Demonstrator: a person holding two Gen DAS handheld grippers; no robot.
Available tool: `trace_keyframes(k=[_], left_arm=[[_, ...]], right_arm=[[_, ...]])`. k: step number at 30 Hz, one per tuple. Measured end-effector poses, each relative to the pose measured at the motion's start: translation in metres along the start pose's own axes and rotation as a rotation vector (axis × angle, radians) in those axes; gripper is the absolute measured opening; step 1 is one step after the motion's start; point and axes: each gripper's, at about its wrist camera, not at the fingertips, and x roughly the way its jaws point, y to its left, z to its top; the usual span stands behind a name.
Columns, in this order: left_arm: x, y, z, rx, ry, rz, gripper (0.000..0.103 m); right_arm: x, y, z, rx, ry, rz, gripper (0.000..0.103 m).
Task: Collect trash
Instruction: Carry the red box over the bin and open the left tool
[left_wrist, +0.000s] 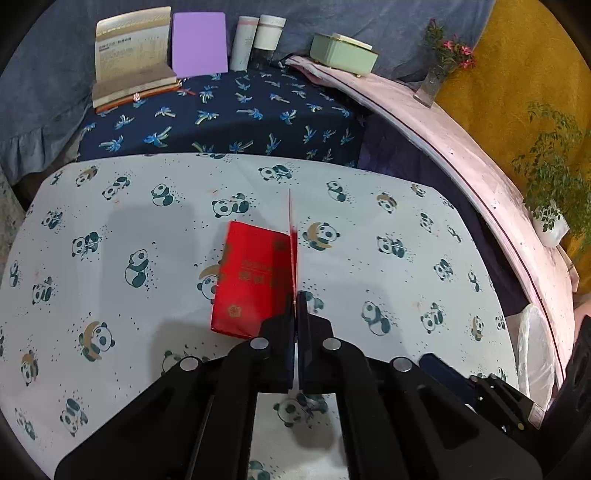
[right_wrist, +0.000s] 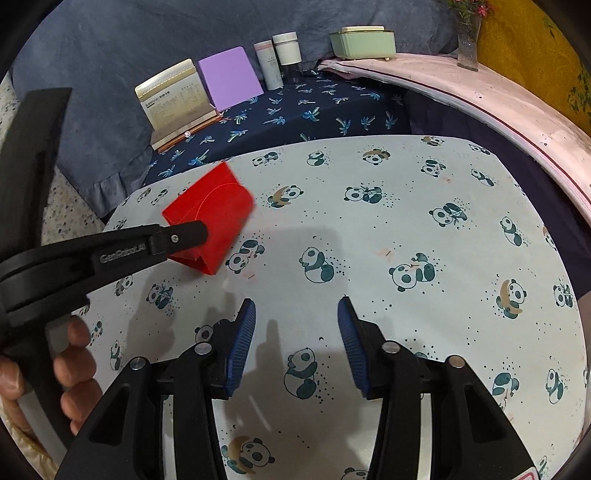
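The left tool pinches the red carton's flap mid-surface; the right tool stands spread, empty.

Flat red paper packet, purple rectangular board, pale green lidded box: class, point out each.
Flat red paper packet (right_wrist: 218, 206): right wrist view, its broad face.
Purple rectangular board (left_wrist: 199, 42): left wrist view, front face.
Pale green lidded box (right_wrist: 364, 46): right wrist view, front wall.
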Motion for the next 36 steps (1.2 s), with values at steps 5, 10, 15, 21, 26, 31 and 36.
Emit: trace_keyframes(k=[5,10,15,21,26,31,36], left_arm=[[-0.014,-0.015,-0.011,0.005,0.011,-0.031,0.0],[-0.026,-0.033,-0.027,0.004,0.033,-0.077,0.0],[-0.035,-0.059,-0.041,0.012,0.061,-0.145,0.0],[-0.044,-0.111,-0.058,0.078,0.081,-0.201,0.0],[-0.052,-0.157,-0.068,0.145,0.085,-0.237,0.0],[-0.059,-0.208,-0.078,0.214,0.094,-0.287,0.0],[-0.063,-0.258,-0.091,0.297,0.098,-0.314,0.0]], right_arm=[[-0.007,-0.003,-0.007,-0.009,0.003,0.005,0.008],[-0.022,-0.012,-0.015,0.002,-0.012,-0.008,0.004],[-0.039,-0.03,-0.025,0.035,-0.022,-0.021,0.004],[-0.068,-0.061,-0.042,0.087,-0.05,-0.047,0.004],[-0.096,-0.094,-0.056,0.145,-0.083,-0.076,0.004],[-0.126,-0.128,-0.067,0.204,-0.131,-0.102,0.004],[-0.154,-0.162,-0.079,0.258,-0.177,-0.134,0.004]])
